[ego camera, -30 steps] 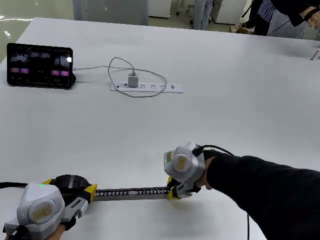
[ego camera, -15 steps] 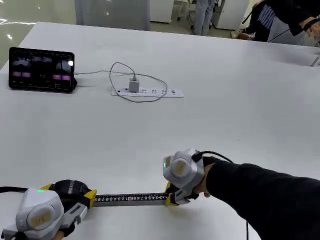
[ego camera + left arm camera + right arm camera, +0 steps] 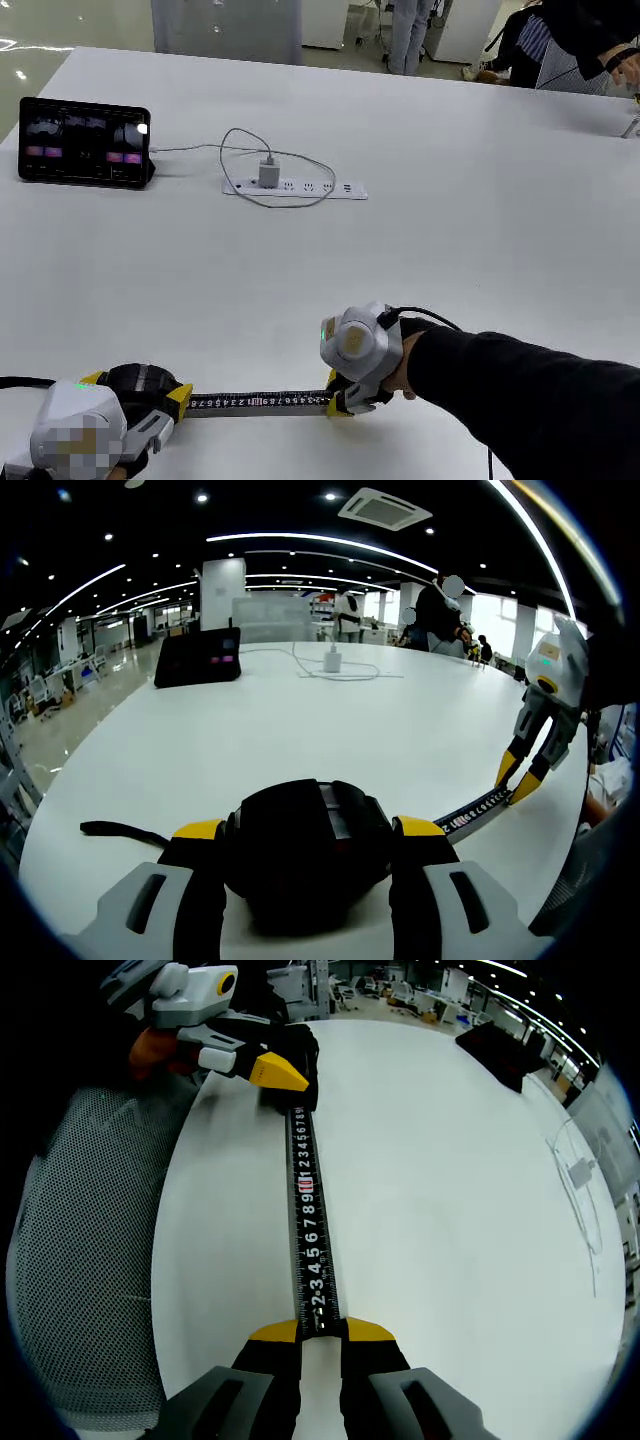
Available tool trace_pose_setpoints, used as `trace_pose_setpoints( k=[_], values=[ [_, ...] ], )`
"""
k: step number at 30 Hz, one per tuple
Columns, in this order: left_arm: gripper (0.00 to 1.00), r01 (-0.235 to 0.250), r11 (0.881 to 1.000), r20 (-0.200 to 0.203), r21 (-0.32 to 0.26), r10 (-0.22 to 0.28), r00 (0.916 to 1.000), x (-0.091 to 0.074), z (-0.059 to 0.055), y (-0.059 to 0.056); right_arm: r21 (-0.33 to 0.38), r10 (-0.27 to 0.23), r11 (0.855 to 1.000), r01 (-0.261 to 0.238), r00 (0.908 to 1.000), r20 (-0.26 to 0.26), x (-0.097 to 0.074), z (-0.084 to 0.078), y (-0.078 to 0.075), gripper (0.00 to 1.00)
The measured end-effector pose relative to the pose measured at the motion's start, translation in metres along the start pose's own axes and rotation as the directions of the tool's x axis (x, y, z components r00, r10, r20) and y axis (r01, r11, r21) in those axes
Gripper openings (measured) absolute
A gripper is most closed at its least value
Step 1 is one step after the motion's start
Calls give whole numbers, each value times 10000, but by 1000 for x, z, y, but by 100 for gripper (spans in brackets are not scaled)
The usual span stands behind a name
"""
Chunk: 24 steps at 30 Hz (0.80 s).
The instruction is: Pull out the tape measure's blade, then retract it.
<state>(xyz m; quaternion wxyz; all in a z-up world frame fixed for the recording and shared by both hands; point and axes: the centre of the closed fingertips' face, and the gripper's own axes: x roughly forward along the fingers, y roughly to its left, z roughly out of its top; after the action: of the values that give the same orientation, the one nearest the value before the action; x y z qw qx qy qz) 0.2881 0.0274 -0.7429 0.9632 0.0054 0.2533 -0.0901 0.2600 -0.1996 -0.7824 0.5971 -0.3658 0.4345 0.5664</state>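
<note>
The tape measure's black case (image 3: 135,383) lies on the white table (image 3: 450,230) at the near left, and my left gripper (image 3: 150,405) is shut on it. In the left gripper view the case (image 3: 305,865) sits between the yellow-tipped jaws of that gripper (image 3: 308,830). The blade (image 3: 260,402) runs flat to the right, numbers up. My right gripper (image 3: 335,405) is shut on the blade's end. In the right gripper view the blade (image 3: 305,1200) stretches from my right gripper (image 3: 320,1330) up to the left gripper (image 3: 270,1068).
A dark tablet (image 3: 85,142) stands at the far left. A white power strip (image 3: 300,188) with a charger and a looped cable lies mid-table. People stand beyond the far edge (image 3: 585,40). A black strap (image 3: 120,830) trails left of the case.
My right gripper has edged left toward the case with the blade's end, so the drawn-out length is a little shorter. The left gripper and case stay put.
</note>
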Motion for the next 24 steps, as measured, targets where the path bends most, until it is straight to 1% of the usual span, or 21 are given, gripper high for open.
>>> trace_pose_setpoints(
  k=[11, 13, 17, 20, 24],
  values=[
    [62, 20, 10000, -25, 49, -20, 10000, -1, 0, 0, 67, -28, 10000, 28, 10000, 15, 1, 3, 0, 10],
    [62, 27, 10000, -20, 65, -27, 10000, 0, 0, 0, 348, -46, 9994, 45, 10000, 23, 1, 3, 0, 11],
    [62, 80, 9999, -23, 106, -80, 10000, -1, 0, 0, 122, -51, 9999, 51, 10000, 22, 2, 4, 0, 11],
    [62, 103, 9999, -36, 126, -102, 9999, -1, 0, 0, 344, 16, 9994, -20, 10000, 90, 2, 5, 0, 11],
    [62, 108, 9999, -37, 100, -108, 9999, -1, 0, 0, 328, 39, 9995, -44, 9998, 176, 2, 7, 1, 10]
  ],
)
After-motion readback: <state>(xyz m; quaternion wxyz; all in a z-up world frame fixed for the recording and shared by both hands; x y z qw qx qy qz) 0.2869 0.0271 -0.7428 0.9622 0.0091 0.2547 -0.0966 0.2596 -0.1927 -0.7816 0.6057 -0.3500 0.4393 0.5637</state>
